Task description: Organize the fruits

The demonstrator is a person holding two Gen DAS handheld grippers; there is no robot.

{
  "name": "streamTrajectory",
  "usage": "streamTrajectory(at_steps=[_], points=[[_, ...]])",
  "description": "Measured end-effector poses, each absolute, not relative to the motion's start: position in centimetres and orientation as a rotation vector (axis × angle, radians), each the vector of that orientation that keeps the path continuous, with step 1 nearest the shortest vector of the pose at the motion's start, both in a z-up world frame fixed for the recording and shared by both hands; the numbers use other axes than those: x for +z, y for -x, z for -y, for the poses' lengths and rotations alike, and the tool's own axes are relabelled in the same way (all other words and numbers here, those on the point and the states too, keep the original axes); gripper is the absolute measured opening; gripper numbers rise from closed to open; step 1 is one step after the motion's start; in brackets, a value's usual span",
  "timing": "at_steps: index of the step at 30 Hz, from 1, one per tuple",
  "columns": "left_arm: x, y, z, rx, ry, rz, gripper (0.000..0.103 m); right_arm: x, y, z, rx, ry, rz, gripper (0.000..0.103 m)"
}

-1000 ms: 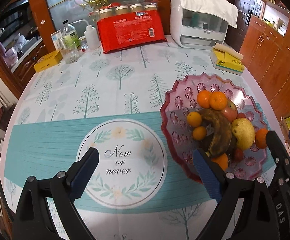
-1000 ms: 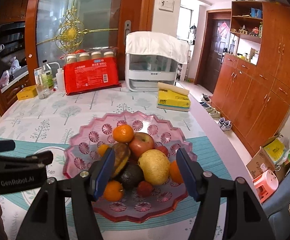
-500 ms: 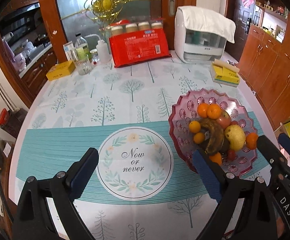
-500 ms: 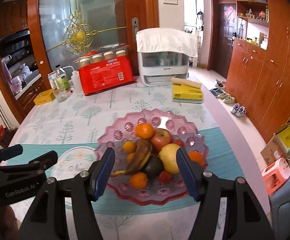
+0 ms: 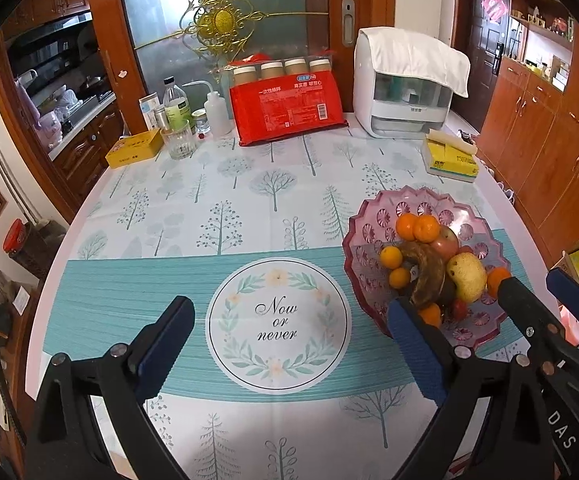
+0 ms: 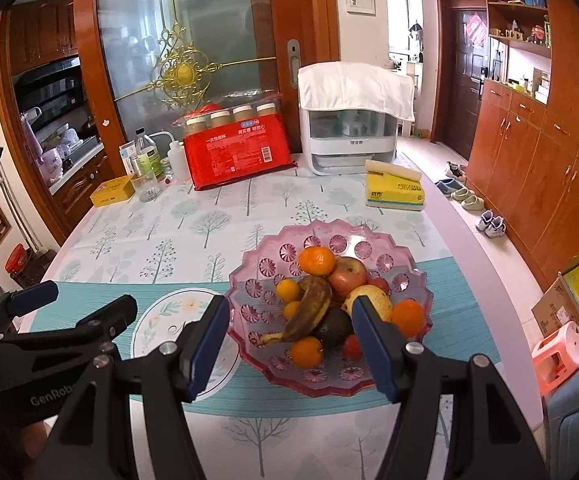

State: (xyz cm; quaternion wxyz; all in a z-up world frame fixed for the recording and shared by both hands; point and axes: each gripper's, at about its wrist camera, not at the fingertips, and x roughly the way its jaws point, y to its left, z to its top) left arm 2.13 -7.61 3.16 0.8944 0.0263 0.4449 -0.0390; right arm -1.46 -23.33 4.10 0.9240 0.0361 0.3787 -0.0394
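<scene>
A pink scalloped plate (image 5: 363,236) (image 6: 249,280) on the round table holds a browned banana (image 6: 309,312), a yellow pear (image 5: 467,276), a red apple (image 6: 347,272), a dark avocado (image 6: 331,326) and several small oranges. My left gripper (image 5: 289,312) hangs open above the "Now or never" circle (image 5: 277,320), left of the plate, with nothing between its fingers. My right gripper (image 6: 289,306) is open and empty, raised over the plate's near side. In the left wrist view it shows at the right edge (image 5: 531,280).
At the table's far side stand a red pack of paper cups (image 5: 287,110), a white cloth-covered appliance (image 5: 405,92), a yellow tissue pack (image 5: 451,160), a glass (image 5: 177,140) with bottles and a yellow tin (image 5: 133,152). Cupboards, shoes and a pink stool (image 6: 557,356) lie right of the table.
Both grippers have risen and drawn back from the table, so the plate and fruit look smaller and farther off. Neither pair of jaws has changed its width.
</scene>
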Motion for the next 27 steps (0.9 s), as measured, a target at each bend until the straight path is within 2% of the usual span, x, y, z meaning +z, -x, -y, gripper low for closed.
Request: streamTrajectory(at_steps=[27], points=[[3.09,-1.32,7.32,-0.076,-0.047,-0.935,0.097,3.85,2.37,23.24,-0.071,-0.078,-0.805,0.064]])
